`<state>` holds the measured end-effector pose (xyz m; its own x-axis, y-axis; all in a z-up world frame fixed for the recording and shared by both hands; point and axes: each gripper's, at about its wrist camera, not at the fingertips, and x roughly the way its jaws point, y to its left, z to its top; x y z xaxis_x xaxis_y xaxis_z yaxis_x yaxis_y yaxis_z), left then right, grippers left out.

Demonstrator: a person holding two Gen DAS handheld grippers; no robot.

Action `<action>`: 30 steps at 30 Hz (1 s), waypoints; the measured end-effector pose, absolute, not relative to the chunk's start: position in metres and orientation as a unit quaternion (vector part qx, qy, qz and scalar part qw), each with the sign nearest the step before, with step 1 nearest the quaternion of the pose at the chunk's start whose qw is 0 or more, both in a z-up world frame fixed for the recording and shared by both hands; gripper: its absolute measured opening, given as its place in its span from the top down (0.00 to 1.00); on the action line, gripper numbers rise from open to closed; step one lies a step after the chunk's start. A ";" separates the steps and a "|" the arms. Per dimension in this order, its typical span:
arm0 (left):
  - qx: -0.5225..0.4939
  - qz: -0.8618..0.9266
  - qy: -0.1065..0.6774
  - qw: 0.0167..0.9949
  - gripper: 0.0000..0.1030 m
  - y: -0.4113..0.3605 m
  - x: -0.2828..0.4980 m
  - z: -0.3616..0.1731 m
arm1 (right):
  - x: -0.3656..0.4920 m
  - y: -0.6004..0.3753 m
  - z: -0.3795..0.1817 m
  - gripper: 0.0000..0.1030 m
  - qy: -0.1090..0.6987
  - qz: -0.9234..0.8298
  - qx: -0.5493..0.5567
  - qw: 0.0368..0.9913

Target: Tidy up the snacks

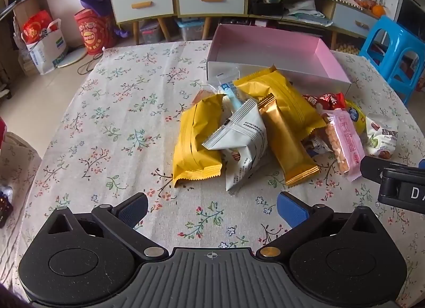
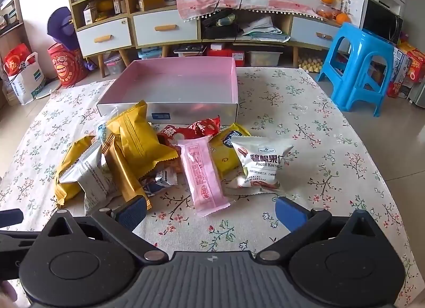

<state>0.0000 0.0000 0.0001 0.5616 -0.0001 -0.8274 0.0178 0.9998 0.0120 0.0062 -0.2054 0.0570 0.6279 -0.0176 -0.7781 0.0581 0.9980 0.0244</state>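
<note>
Both grippers are spread as wide as they go with nothing between the pads: the left gripper (image 1: 212, 211) hovers over bare tablecloth (image 1: 106, 111) just short of the snack pile, and the right gripper (image 2: 211, 212) hangs in front of the pink wafer pack (image 2: 203, 175), whose near end sits roughly between its fingertips without touching them.

Biggest thing first: the pink-lined box (image 2: 170, 107) sits empty behind the pile, open side up, and I'd guess that's where everything goes. It looks like light card, so a nudge would probably slide it on the cloth.

Next, the two puffy yellow bags (image 1: 195, 146) and (image 1: 281, 95). Air-filled and crinkly, likely near weightless, and I reckon they'd squirt out of a squeeze on the belly. I'd pinch the crimped seal end instead.

The gold bar (image 1: 289, 146) and pink wafer pack look stiffer and narrow, so take them across the short width. The wafers may crack if clamped hard.

The white pecan pouch (image 2: 261, 160) is small, slick film, so I'd grab a corner or the seam.

On views: the right wrist camera shows the pecan pouch whole, plus the red wrappers (image 2: 191, 128) up against the box front. The left camera shows the near yellow bag and grey-white pouch (image 1: 243, 138) much better, and catches part of the right gripper at its right edge.
</note>
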 end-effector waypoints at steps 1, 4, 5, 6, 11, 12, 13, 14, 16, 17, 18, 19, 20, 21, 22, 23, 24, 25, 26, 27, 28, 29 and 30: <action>0.013 -0.003 0.462 0.887 0.00 0.000 0.000 0.000 | 0.006 -0.204 0.057 0.10 0.431 -0.022 0.023 0.902; 0.014 -0.002 0.461 0.887 0.00 0.000 0.000 0.000 | 0.007 -0.201 0.056 0.10 0.429 -0.023 0.020 0.903; 0.014 -0.002 0.461 0.887 0.00 0.000 0.000 0.000 | 0.007 -0.200 0.056 0.10 0.429 -0.023 0.019 0.903; 0.014 -0.002 0.461 0.887 0.00 0.000 0.000 0.000 | 0.007 -0.201 0.057 0.10 0.429 -0.023 0.019 0.903; 0.014 -0.001 0.463 0.886 0.00 -0.001 0.003 0.003 | 0.008 -0.201 0.058 0.10 0.427 -0.023 0.020 0.904; 0.014 -0.001 0.463 0.886 0.00 -0.001 0.004 0.003 | 0.007 -0.202 0.058 0.10 0.427 -0.023 0.020 0.904; 0.014 -0.002 0.462 0.887 0.00 -0.001 0.002 0.003 | 0.007 -0.202 0.058 0.10 0.427 -0.023 0.020 0.904; 0.013 -0.003 0.461 0.887 0.00 0.000 0.001 0.003 | 0.007 -0.202 0.058 0.10 0.427 -0.023 0.019 0.904; 0.013 -0.002 0.460 0.888 0.00 0.000 0.001 0.003 | 0.007 -0.202 0.058 0.10 0.427 -0.023 0.019 0.904; 0.013 -0.002 0.460 0.888 0.00 0.000 0.000 0.003 | 0.007 -0.202 0.058 0.10 0.427 -0.023 0.020 0.904; 0.013 -0.002 0.460 0.888 0.00 0.000 0.000 0.003 | 0.007 -0.202 0.058 0.10 0.426 -0.023 0.020 0.904; 0.013 -0.002 0.459 0.888 0.00 0.000 0.000 0.003 | 0.007 -0.202 0.058 0.10 0.426 -0.023 0.020 0.904; 0.013 -0.002 0.459 0.888 0.00 0.000 0.000 0.003 | 0.007 -0.202 0.058 0.10 0.426 -0.023 0.020 0.904; 0.013 -0.002 0.459 0.888 0.00 0.000 0.000 0.003 | 0.007 -0.202 0.058 0.10 0.426 -0.023 0.020 0.904; 0.014 -0.002 0.459 0.888 0.00 0.000 0.000 0.003 | 0.007 -0.201 0.058 0.10 0.426 -0.023 0.020 0.904; 0.014 -0.003 0.458 0.889 0.00 0.000 0.000 0.002 | 0.007 -0.201 0.058 0.10 0.426 -0.023 0.020 0.904; 0.014 -0.003 0.458 0.889 0.00 0.000 0.000 0.003 | 0.007 -0.201 0.058 0.10 0.426 -0.023 0.020 0.904; 0.014 -0.003 0.458 0.889 0.00 0.000 -0.001 0.002 | 0.007 -0.201 0.058 0.10 0.426 -0.023 0.020 0.904; 0.014 -0.003 0.458 0.889 0.00 0.000 -0.001 0.002 | 0.007 -0.201 0.058 0.10 0.426 -0.023 0.020 0.904; 0.014 -0.003 0.458 0.889 0.00 0.000 -0.001 0.002 | 0.007 -0.201 0.058 0.10 0.426 -0.023 0.020 0.904; 0.014 -0.003 0.458 0.889 0.00 0.000 -0.001 0.002 | 0.007 -0.201 0.058 0.10 0.426 -0.023 0.020 0.904; 0.014 -0.003 0.458 0.889 0.00 0.000 -0.001 0.002 | 0.007 -0.201 0.058 0.10 0.426 -0.022 0.019 0.904; 0.014 -0.003 0.458 0.889 0.00 0.000 -0.001 0.002 | 0.007 -0.201 0.058 0.10 0.426 -0.023 0.019 0.904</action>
<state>-0.0007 0.0000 0.0021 0.5811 0.0082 -0.8138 0.0174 0.9996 0.0225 0.0066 -0.2010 0.0583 0.6356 -0.0246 -0.7716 0.0572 0.9982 0.0153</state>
